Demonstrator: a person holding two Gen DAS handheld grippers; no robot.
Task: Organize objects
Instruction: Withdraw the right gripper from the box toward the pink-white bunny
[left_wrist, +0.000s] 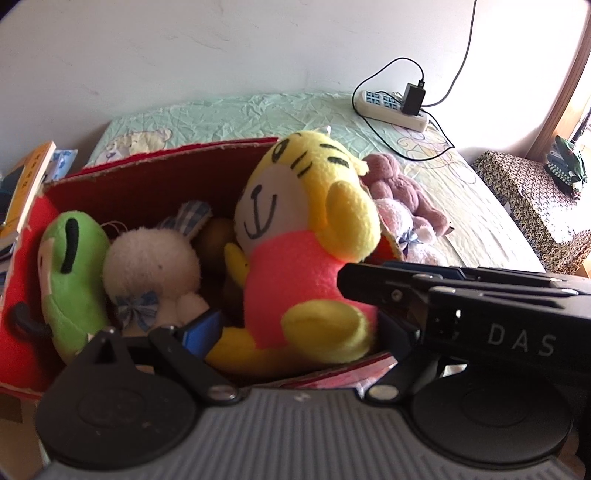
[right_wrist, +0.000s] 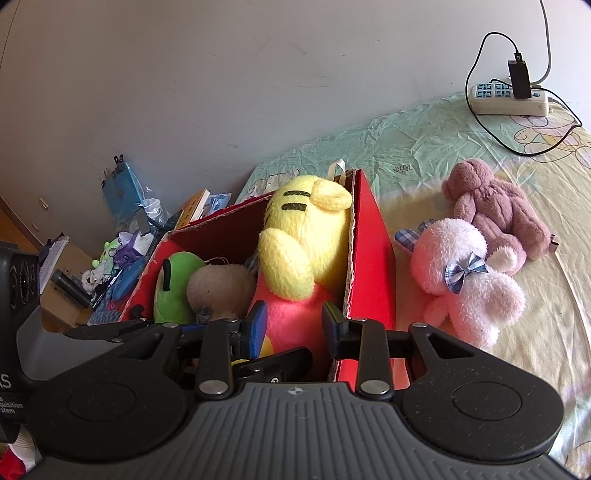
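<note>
A red cardboard box (left_wrist: 155, 173) (right_wrist: 371, 258) stands on the bed. In it are a yellow tiger plush in a pink shirt (left_wrist: 295, 236) (right_wrist: 303, 236), a green plush (left_wrist: 72, 273) (right_wrist: 173, 284) and a white bunny plush (left_wrist: 151, 266) (right_wrist: 219, 288). My right gripper (right_wrist: 295, 325) has its blue-padded fingers on either side of the tiger's pink body. My left gripper (left_wrist: 295, 328) is spread wide around the tiger's lower body; its right finger is hidden behind the other gripper's black body (left_wrist: 461, 295). A pink bunny plush (right_wrist: 465, 280) (left_wrist: 402, 225) and a mauve bear plush (right_wrist: 495, 206) (left_wrist: 402, 184) lie on the bed right of the box.
A power strip (right_wrist: 509, 98) (left_wrist: 391, 107) with a black charger and cables lies at the far side of the bed. A cluttered low table (right_wrist: 99, 266) with books and bags stands left of the box. A patterned box (left_wrist: 532, 199) stands right of the bed.
</note>
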